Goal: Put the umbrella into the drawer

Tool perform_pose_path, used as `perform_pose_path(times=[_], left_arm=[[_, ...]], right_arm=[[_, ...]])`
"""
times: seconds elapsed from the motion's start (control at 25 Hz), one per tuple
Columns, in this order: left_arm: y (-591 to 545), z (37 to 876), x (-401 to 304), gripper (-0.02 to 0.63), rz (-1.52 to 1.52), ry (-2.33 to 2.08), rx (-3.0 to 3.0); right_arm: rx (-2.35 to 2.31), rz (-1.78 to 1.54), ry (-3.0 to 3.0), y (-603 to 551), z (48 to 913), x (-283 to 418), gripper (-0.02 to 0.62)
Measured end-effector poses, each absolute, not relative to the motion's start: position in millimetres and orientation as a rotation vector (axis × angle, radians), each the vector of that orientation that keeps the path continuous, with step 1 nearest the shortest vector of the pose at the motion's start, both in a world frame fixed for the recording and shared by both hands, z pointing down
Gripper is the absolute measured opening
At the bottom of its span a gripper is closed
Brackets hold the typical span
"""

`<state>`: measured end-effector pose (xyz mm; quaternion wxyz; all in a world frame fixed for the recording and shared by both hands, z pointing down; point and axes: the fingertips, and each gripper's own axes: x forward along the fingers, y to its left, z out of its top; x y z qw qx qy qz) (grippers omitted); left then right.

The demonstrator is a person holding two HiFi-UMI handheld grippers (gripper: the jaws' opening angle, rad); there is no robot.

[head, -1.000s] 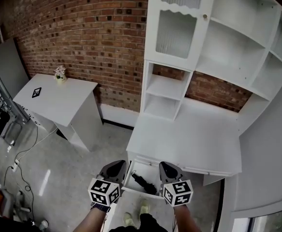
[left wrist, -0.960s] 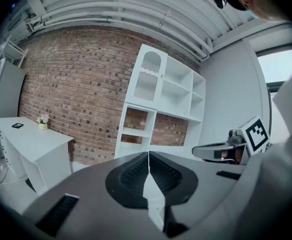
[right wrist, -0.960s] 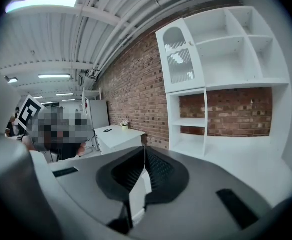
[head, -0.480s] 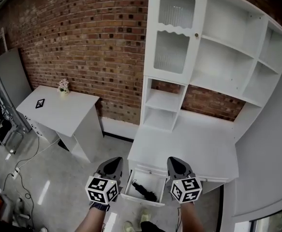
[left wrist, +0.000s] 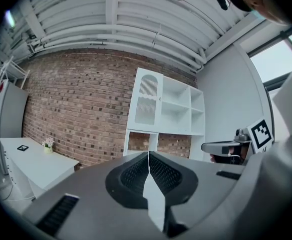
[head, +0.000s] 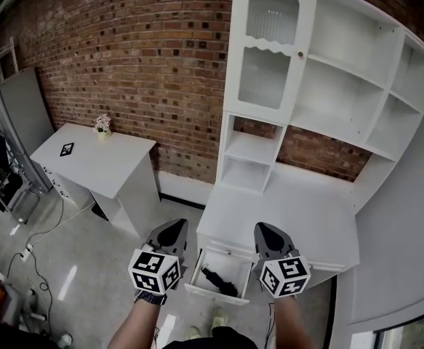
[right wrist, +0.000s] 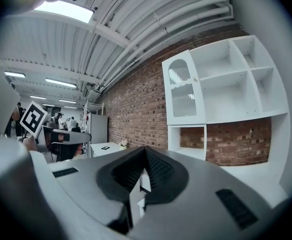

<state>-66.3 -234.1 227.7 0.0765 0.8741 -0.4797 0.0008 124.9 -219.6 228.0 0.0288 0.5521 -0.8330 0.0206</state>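
Now left gripper [head: 174, 227] and right gripper [head: 265, 230] press empty fingers [left wrist: 134, 173] together; the umbrella [head: 219, 282] lies in the drawer [head: 212, 294].

— How are the grippers held?
— The left gripper [head: 174, 229] and right gripper [head: 263, 232] are held level, side by side, apart, pointed far.
— And the jaws?
— Both pairs are pressed shut, pad against pad.

Grey teardrop-shaped left gripper [head: 175, 225] and right gripper [head: 263, 228], each with a white cube [head: 155, 271] of black square markers, plus dark trousers [head: 213, 337], pale shoes [head: 219, 316]
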Motion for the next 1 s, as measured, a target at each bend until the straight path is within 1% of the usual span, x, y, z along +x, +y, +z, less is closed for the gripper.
perform_pose_path(times=[1.0], left_arm=[[-238,227,-81,0.009,-0.008,-1.493,2.617]], right_arm=[[1.698,0.038,-2.556,-223,235,118,0.005]])
